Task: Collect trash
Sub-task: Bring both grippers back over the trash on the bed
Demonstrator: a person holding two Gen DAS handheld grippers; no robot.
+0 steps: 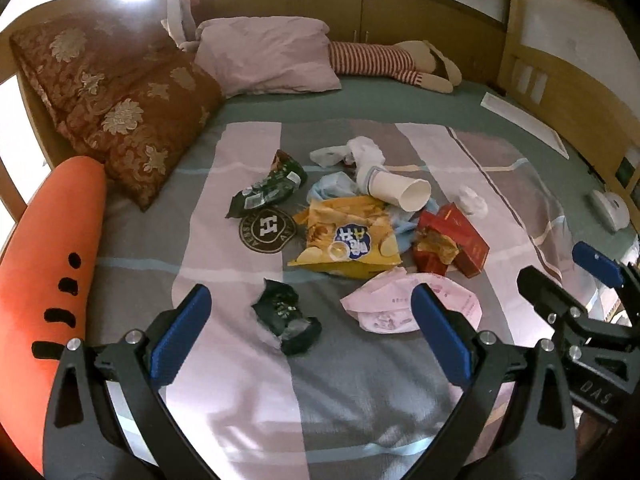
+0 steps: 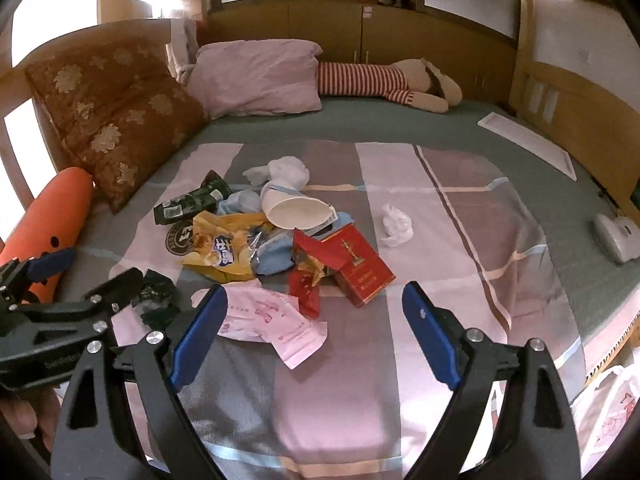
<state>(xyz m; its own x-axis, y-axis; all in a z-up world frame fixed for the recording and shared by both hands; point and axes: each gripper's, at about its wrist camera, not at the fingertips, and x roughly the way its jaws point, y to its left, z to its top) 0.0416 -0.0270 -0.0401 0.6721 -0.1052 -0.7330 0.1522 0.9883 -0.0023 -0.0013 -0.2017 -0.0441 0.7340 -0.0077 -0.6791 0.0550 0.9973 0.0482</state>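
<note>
- The trash lies in a loose heap on the striped bedspread (image 1: 248, 380), near the middle of the bed.
- In the heap: a yellow chip bag (image 1: 348, 236), a white paper cup (image 1: 394, 191) tipped on its side and resting on the bag's far edge, a torn red carton (image 1: 460, 240) just to the right, and a dark green wrapper (image 1: 266, 192) on the left.
- Nearer the cameras, apart from the heap, lie a crumpled dark wrapper (image 1: 286, 320) and a pink paper bag (image 1: 384, 304).
- A white tissue ball (image 2: 396, 226) sits alone, right of the carton.
- The left gripper (image 1: 311, 332) hangs above the bedspread with its jaws wide and empty; the crumpled dark wrapper shows between its fingers but is untouched.
- The right gripper (image 2: 314, 334) is likewise spread wide, holding nothing; its left finger overlaps the pink paper bag in view.
- Around the bed: a brown floral cushion (image 1: 116, 108), an orange carrot plush (image 1: 44, 272), a pink pillow (image 1: 264, 56) and a striped stuffed toy (image 1: 384, 60) by the wooden headboard.
- Nothing lies between the grippers and the nearest trash.
</note>
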